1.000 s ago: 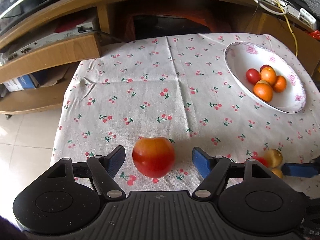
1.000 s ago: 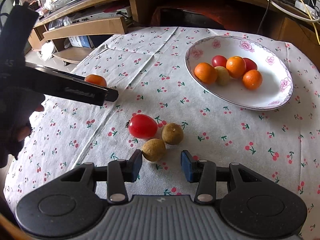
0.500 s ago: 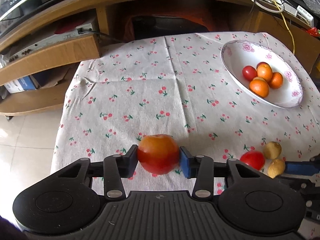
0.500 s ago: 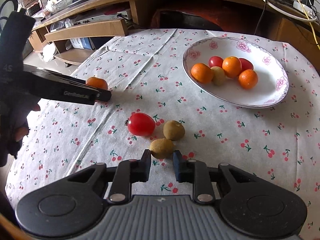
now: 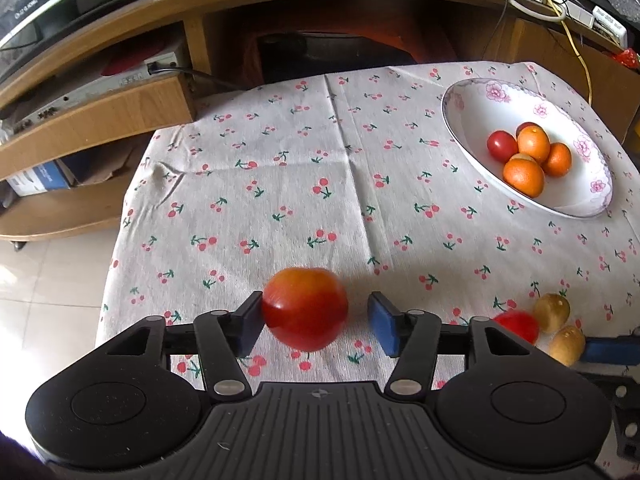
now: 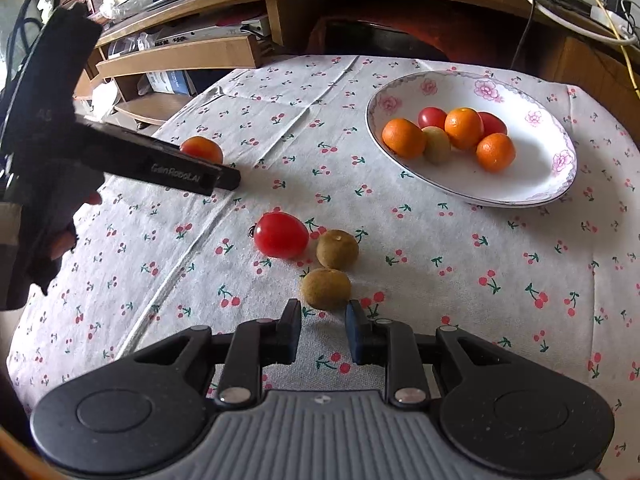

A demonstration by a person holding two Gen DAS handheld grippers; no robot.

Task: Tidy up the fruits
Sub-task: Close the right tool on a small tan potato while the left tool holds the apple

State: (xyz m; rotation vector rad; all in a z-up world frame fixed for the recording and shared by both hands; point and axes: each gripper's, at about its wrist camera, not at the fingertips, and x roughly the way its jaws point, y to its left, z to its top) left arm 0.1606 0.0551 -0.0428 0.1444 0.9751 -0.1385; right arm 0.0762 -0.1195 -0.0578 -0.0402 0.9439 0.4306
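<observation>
Cherry-print cloth (image 5: 280,184) covers the table, with a flowered bowl (image 6: 532,184) of oranges and tomatoes toward the far right. Well left of the bowl, the left gripper (image 5: 316,322) stands spread around a red-orange fruit (image 5: 306,308): one pad touches it, the other stands clear. The right gripper (image 6: 323,330), slightly parted and empty, sits just short of a brown fruit (image 6: 326,288) beside a tomato (image 6: 281,235). Picking up looks underway; next, each gripper must pinch firmly, then carry to the bowl.

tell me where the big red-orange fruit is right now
In the left wrist view the big red-orange fruit sits low and centre between the left gripper fingers, touching the left finger, on the cherry-print tablecloth, left of the small red tomato.
</observation>
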